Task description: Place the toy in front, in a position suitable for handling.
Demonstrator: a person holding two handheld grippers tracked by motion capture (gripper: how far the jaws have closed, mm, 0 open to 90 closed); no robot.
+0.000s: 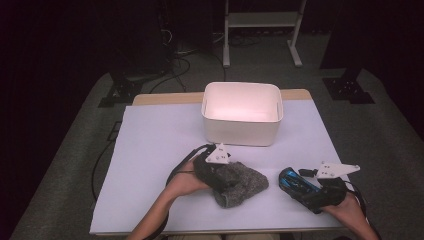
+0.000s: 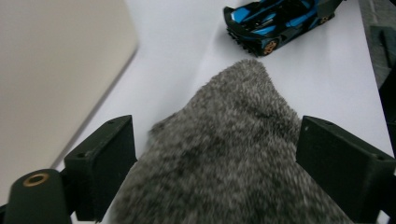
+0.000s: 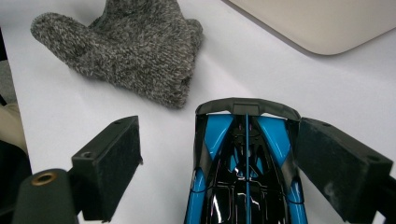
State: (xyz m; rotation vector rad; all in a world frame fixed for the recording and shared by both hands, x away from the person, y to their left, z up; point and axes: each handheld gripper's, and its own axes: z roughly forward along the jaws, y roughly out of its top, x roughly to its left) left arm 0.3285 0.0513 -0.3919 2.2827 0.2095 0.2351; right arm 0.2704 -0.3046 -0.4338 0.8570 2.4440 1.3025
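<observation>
Grey knit mitten (image 1: 239, 183) is lying on the white tabletop (image 1: 150, 150), in front of the white bin (image 1: 242, 120), near side. Left gripper (image 1: 227, 181) is sitting over the mitten's left end; in the left gripper view the jaws are spread, one on each side of the fuzzy knit (image 2: 233, 154), with the fabric filling the gap between them. Can't tell if the pads are pressing it yet.

Blue and black toy car (image 1: 298, 183) is sitting on the tabletop just right of the mitten, not touching it. Right gripper (image 1: 310, 192) is straddling the car: in the right gripper view the jaws are spread, the right pad (image 3: 338, 165) is lying against the car's side (image 3: 247, 177), and the left pad is standing clear with bare tabletop showing in between. The car's tail is pointing toward the mitten (image 3: 126, 51) and the bin's corner (image 3: 327, 23).
</observation>
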